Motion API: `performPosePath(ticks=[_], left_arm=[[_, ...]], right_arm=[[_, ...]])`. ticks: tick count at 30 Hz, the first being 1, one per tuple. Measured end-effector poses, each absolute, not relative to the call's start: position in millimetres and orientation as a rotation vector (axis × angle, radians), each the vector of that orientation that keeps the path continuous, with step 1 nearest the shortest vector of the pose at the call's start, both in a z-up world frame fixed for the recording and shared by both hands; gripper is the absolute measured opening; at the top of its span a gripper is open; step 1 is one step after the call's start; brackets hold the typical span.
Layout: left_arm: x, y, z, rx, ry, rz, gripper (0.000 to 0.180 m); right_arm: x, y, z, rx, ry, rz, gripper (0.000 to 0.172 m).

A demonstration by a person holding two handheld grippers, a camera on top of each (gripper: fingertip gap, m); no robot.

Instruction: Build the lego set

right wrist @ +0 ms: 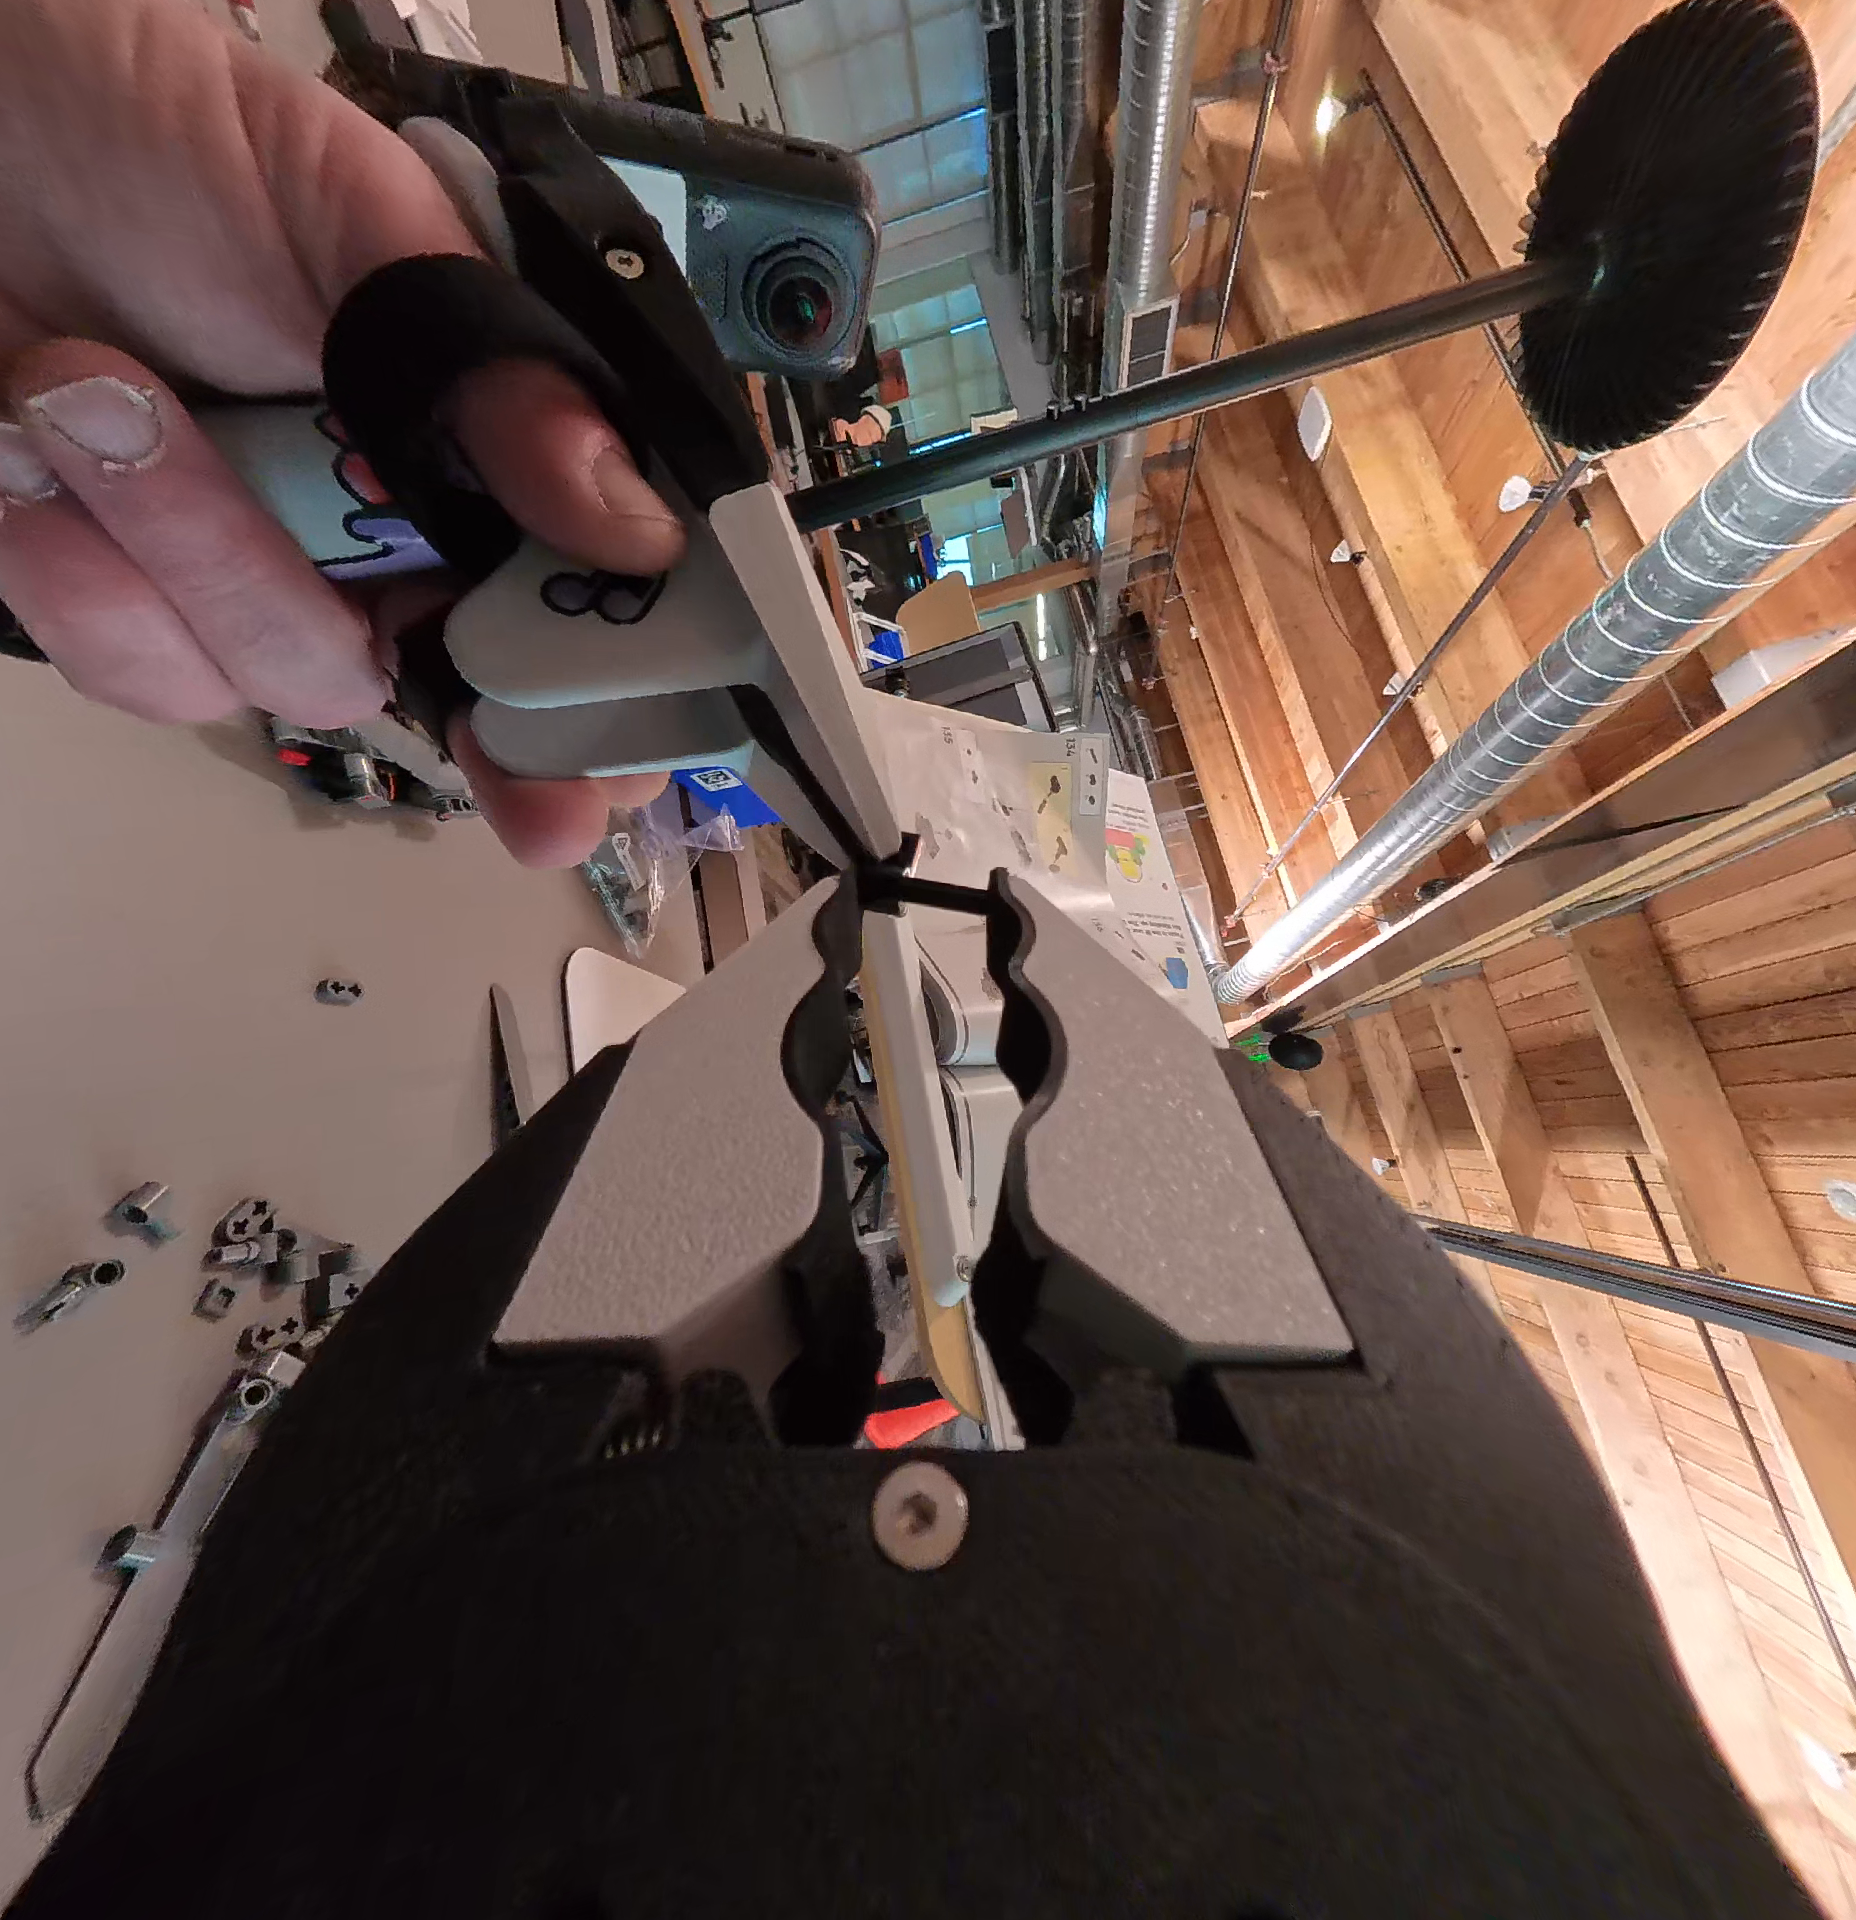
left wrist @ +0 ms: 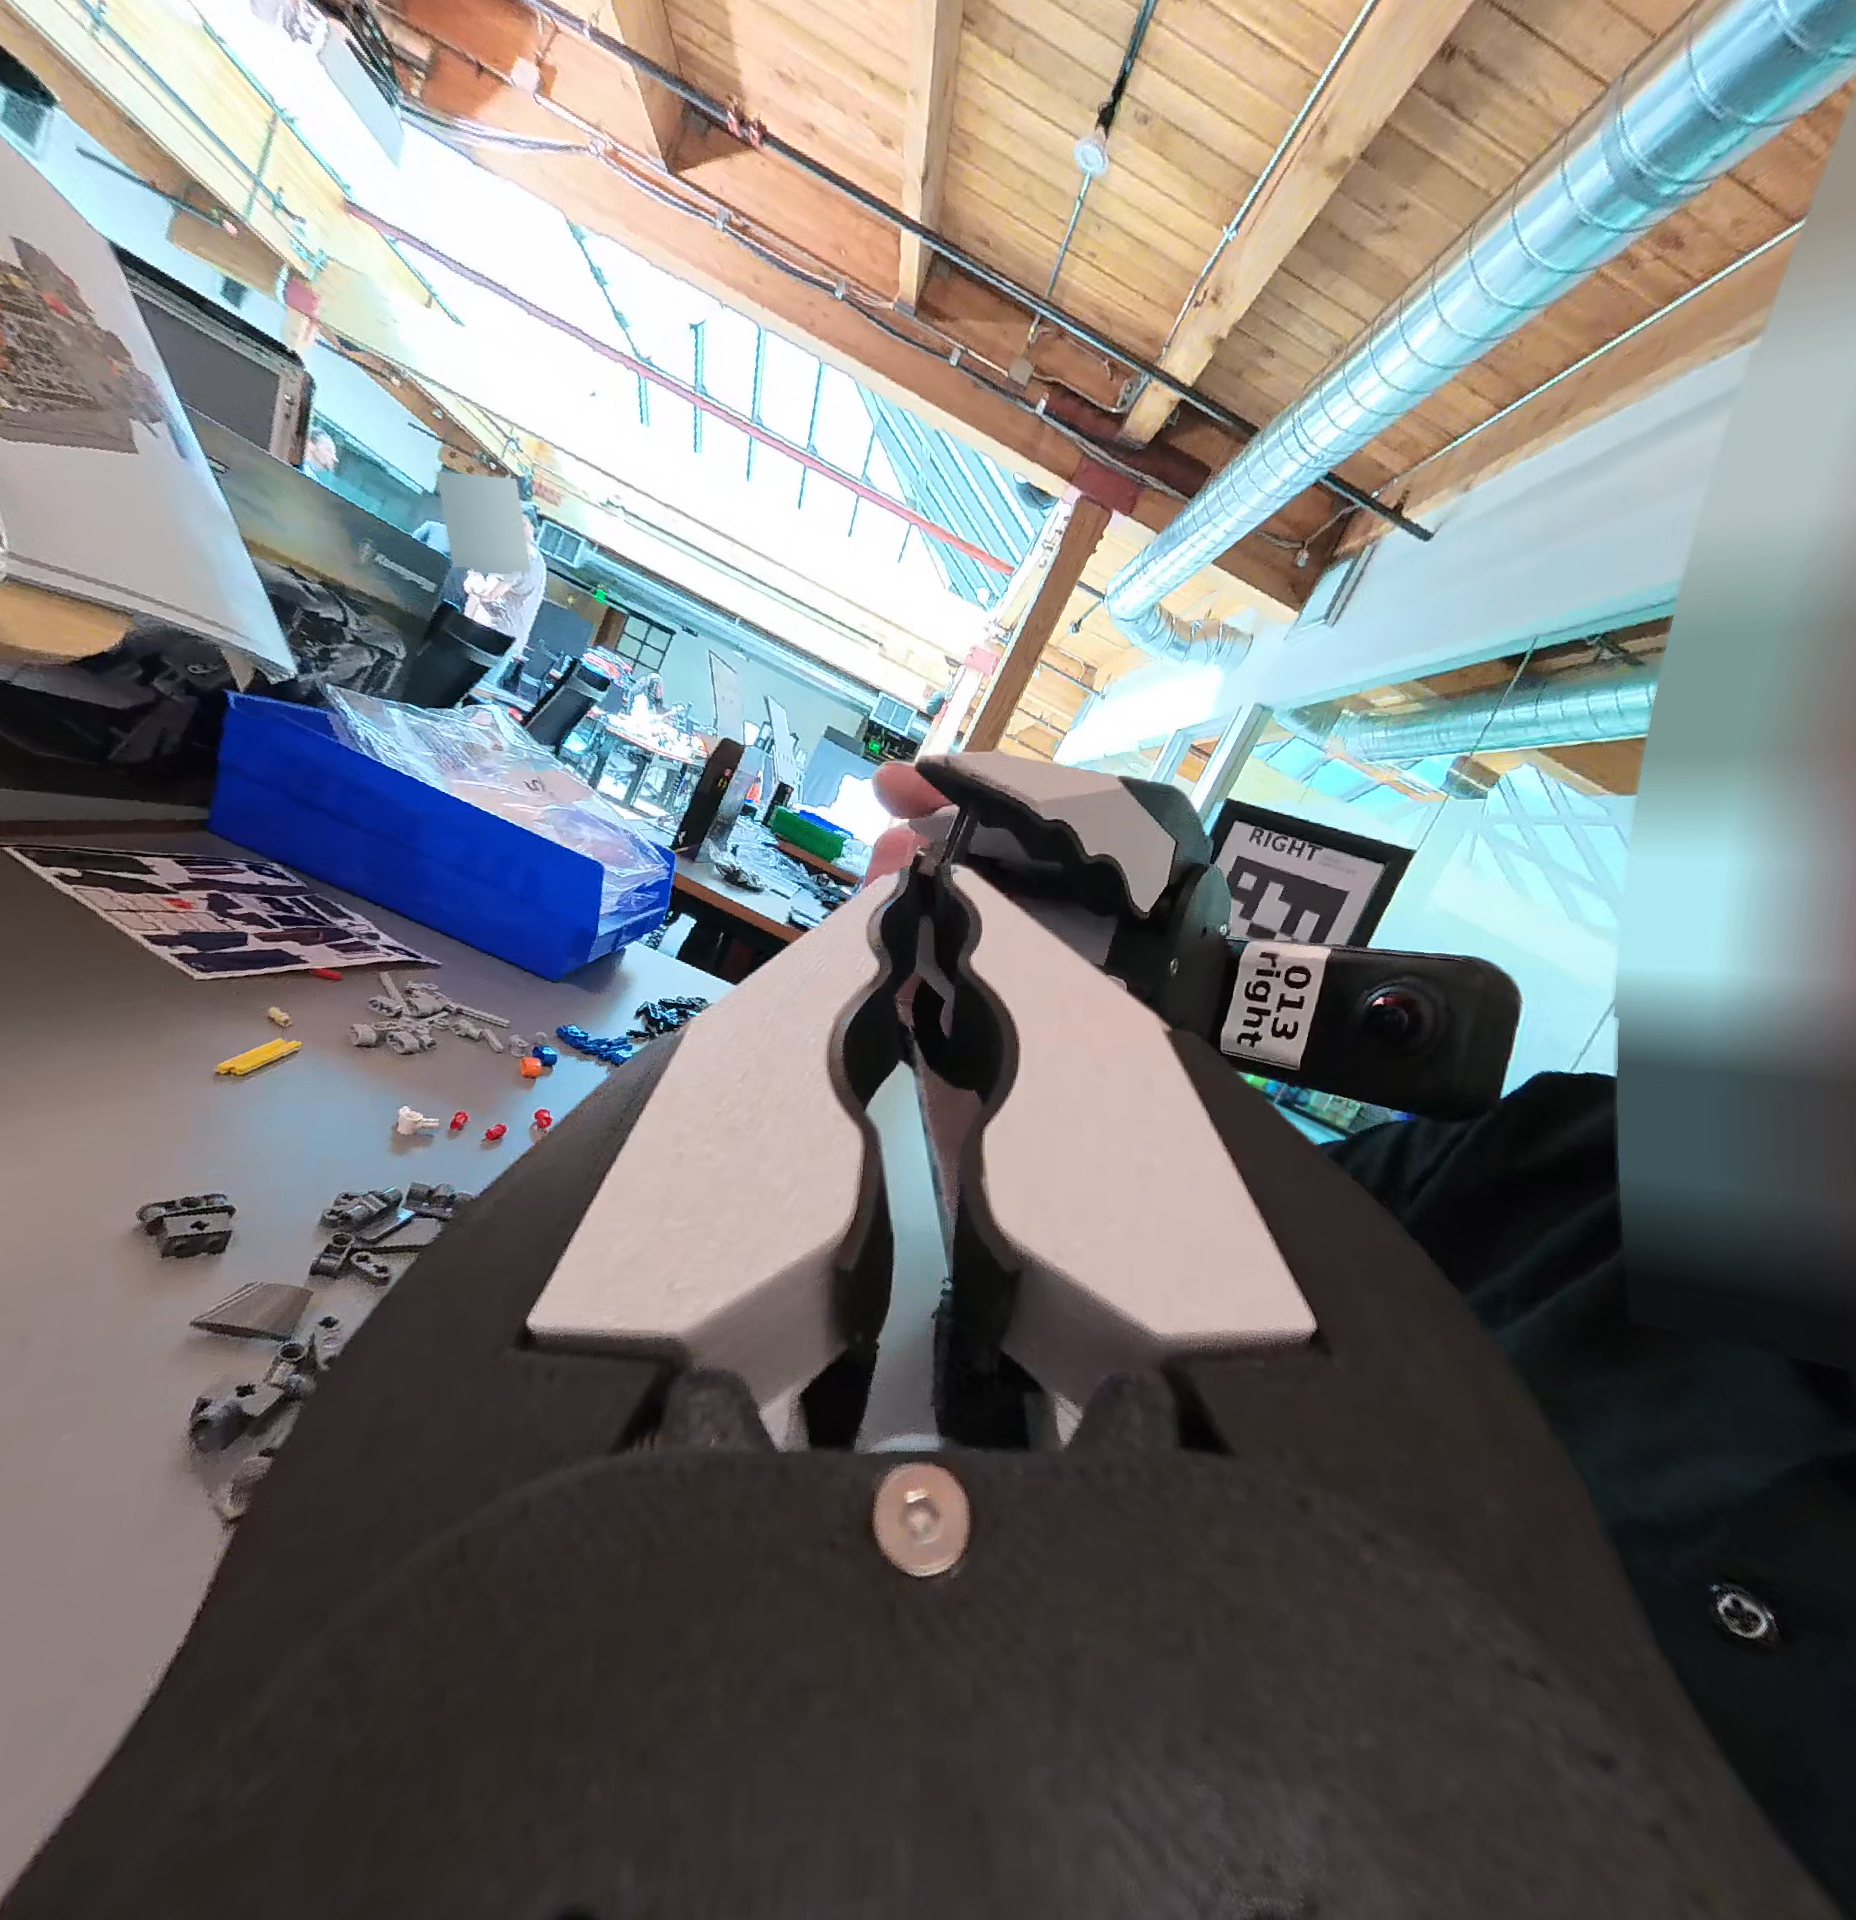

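Note:
In the left wrist view my left gripper [left wrist: 922,878] is shut on a small black connector piece [left wrist: 919,894] at its very tips. It is raised above the grey table [left wrist: 93,1091]. My right gripper [left wrist: 955,821] meets it from the right, with a thin black axle [left wrist: 962,831] standing between its fingers. In the right wrist view the black axle [right wrist: 945,896] spans the gap of my right gripper [right wrist: 924,894]. One end is against the right pad; the other is in the connector [right wrist: 882,878], which is against the left pad. The left gripper [right wrist: 872,847] comes in from the upper left.
A blue bin [left wrist: 404,831] with clear plastic bags and a sticker sheet [left wrist: 207,909] lie on the table. Loose grey, blue, red and yellow building parts [left wrist: 384,1216] are scattered near me. An open instruction booklet [right wrist: 1059,821] stands behind. A person's hand [right wrist: 176,416] holds the left gripper. Only a small space, under 4 cm, lies between the two pairs of fingers.

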State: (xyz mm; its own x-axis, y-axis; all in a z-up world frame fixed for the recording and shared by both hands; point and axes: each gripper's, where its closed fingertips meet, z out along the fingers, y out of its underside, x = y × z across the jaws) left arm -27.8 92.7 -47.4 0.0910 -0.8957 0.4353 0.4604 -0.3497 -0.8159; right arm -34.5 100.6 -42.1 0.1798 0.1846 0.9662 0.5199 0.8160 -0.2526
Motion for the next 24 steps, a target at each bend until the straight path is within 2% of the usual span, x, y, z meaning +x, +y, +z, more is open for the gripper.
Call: performPosePath(ticks=[6, 12, 18, 24], left_arm=[[-27.8, 92.4, -46.1, -1.219, 0.509, -1.499, 0.001], [-31.9, 91.1, -48.3, -1.238, 0.657, -1.175, 0.0], [-51.0, 99.9, -39.1, -1.197, 0.8, -0.682, 0.0], [-67.6, 126.3, -50.6, -1.053, 1.045, 0.068, 0.0]], right_arm=[[-34.9, 99.8, -40.6, -0.625, -1.402, -0.235, 0.022], [-31.8, 100.2, -40.9, -0.727, -1.399, -0.139, 0.031], [-23.1, 107.2, -38.7, -0.891, -1.348, 0.102, 0.026], [-28.5, 124.0, -30.8, -1.034, -1.198, 0.381, 0.027]])
